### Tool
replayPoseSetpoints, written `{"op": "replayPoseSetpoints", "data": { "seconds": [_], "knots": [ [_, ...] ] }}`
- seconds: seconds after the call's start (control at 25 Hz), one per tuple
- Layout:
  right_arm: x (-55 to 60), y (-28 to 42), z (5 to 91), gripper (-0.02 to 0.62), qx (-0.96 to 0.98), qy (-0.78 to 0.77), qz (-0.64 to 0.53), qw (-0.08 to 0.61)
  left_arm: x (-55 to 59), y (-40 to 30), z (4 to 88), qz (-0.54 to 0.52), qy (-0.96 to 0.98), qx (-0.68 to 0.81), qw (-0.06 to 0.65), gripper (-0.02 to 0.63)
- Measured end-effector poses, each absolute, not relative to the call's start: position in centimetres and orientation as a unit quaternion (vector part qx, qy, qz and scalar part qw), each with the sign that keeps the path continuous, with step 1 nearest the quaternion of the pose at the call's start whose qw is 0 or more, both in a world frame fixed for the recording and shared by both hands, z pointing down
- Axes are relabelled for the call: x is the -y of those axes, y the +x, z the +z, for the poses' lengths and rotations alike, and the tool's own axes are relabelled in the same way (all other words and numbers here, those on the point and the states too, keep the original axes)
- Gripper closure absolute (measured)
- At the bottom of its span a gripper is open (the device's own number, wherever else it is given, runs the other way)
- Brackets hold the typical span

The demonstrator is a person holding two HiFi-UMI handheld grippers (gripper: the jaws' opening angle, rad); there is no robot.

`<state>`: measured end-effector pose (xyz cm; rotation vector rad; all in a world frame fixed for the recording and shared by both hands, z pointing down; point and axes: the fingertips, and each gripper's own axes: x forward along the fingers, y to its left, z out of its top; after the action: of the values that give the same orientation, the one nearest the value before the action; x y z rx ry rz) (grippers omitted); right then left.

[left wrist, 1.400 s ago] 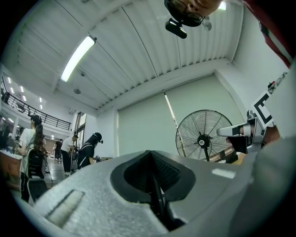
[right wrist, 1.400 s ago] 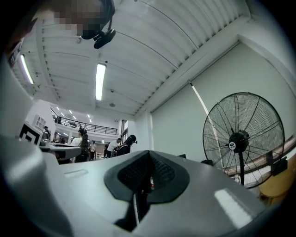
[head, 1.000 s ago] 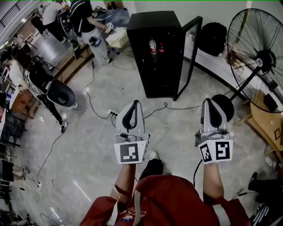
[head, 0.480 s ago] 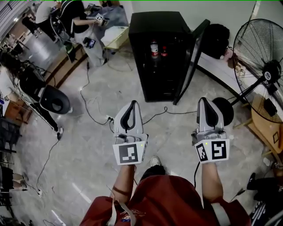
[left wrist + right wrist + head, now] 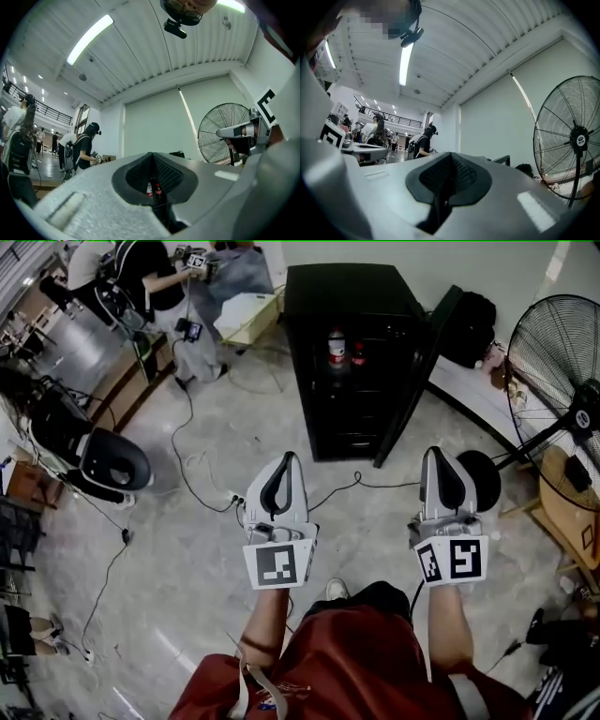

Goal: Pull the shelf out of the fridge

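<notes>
A black fridge point(image 5: 361, 362) stands across the floor with its door point(image 5: 419, 371) swung open to the right. Two bottles point(image 5: 337, 345) stand on an upper shelf point(image 5: 349, 372) inside; lower shelves are dark. Both grippers are held side by side in the air well short of the fridge. My left gripper point(image 5: 288, 457) is shut with nothing in it, and through its jaws the bottles point(image 5: 150, 189) show far off. My right gripper point(image 5: 437, 452) is also shut and holds nothing. In the right gripper view its jaws point(image 5: 450, 157) meet at the tip.
A large pedestal fan point(image 5: 562, 381) stands right of the fridge, with a wooden table point(image 5: 572, 512) below it. Cables point(image 5: 202, 465) trail over the floor. A black chair point(image 5: 112, 465) is at left, people point(image 5: 150, 277) work at back left, and a black bag point(image 5: 478, 315) lies behind the door.
The fridge has come slightly nearer and shifted right in the head view as the person walks toward it. Both grippers keep the same pose, shut.
</notes>
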<state>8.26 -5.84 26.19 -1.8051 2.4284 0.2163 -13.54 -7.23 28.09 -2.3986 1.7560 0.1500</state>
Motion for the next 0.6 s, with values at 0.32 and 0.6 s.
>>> {"op": "replayPoseSetpoints", "data": {
  "seconds": [0.32,0.6],
  "knots": [
    [9.8,9.3,27.8,0.597,-0.794,-0.602,0.06,0.058,11.4,-12.1,29.0,0.038,-0.812,-0.577,0.082,0.604],
    [17.1,12.0,28.4,0.595,-0.79,-0.607,0.056,0.06,17.9,-8.6,29.2,0.035,-0.816,-0.571,0.083,0.604]
  ]
}}
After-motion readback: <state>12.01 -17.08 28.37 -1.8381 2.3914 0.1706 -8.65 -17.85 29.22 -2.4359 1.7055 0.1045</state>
